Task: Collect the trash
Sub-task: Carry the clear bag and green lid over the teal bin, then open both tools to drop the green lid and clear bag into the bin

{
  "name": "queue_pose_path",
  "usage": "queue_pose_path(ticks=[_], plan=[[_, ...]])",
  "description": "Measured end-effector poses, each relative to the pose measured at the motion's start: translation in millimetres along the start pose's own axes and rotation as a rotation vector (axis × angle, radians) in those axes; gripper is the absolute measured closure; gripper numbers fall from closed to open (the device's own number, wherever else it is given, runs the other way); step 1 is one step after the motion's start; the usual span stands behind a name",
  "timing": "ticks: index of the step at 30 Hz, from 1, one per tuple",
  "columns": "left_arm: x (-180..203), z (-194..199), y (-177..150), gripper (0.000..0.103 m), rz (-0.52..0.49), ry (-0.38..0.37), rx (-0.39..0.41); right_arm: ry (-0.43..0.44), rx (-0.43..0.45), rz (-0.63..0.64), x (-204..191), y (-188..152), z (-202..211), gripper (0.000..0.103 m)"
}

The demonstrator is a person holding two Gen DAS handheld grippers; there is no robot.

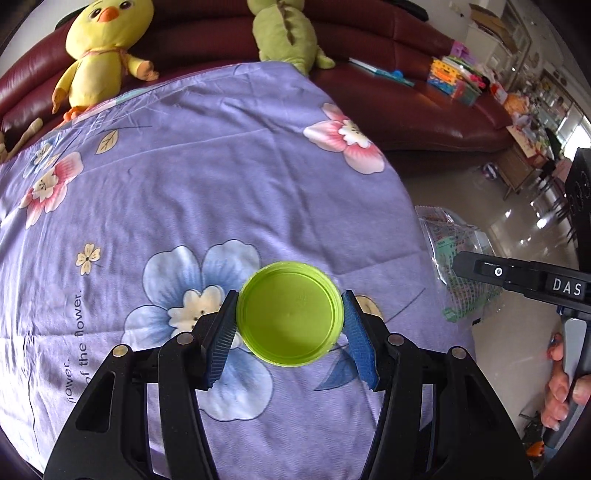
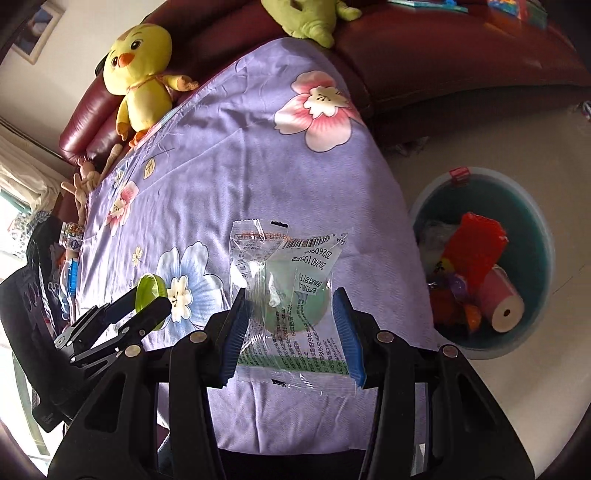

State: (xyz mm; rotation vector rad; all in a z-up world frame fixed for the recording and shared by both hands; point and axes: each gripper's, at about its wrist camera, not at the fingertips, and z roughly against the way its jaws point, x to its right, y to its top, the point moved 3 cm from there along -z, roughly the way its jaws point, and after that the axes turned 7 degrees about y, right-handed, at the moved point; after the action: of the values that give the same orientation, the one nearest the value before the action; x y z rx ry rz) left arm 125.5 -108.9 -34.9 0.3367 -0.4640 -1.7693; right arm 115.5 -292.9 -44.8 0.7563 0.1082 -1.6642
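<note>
My left gripper (image 1: 290, 319) is shut on a lime green plastic lid (image 1: 290, 314), its blue pads against both sides of the rim, above the purple flowered cloth (image 1: 221, 184). The lid also shows in the right wrist view (image 2: 149, 291), in the left gripper's fingers (image 2: 147, 314). My right gripper (image 2: 290, 325) is shut on a clear plastic snack wrapper (image 2: 288, 291) with green print and a barcode, held above the cloth (image 2: 258, 166). The wrapper also shows in the left wrist view (image 1: 458, 258), beside the right gripper's finger (image 1: 517, 277).
A teal waste bin (image 2: 539, 236) holding red, pink and orange trash stands on the floor right of the table. A dark red sofa (image 1: 406, 92) behind holds a yellow chick plush (image 1: 99, 55), a green plush (image 1: 288, 33) and books (image 1: 454, 77).
</note>
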Motion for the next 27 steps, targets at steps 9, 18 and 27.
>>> queue_pose_path(ticks=[9,18,27], plan=[[85,-4,9,0.046,-0.132,-0.061,-0.010,-0.023,0.135,-0.073,71,-8,68,0.059],[172,-27,14,0.046,-0.273,-0.109,-0.048,-0.052,0.202,-0.201,152,-13,104,0.059],[230,-58,18,0.046,-0.365,-0.149,-0.097,-0.063,0.184,-0.260,193,-11,104,0.059]])
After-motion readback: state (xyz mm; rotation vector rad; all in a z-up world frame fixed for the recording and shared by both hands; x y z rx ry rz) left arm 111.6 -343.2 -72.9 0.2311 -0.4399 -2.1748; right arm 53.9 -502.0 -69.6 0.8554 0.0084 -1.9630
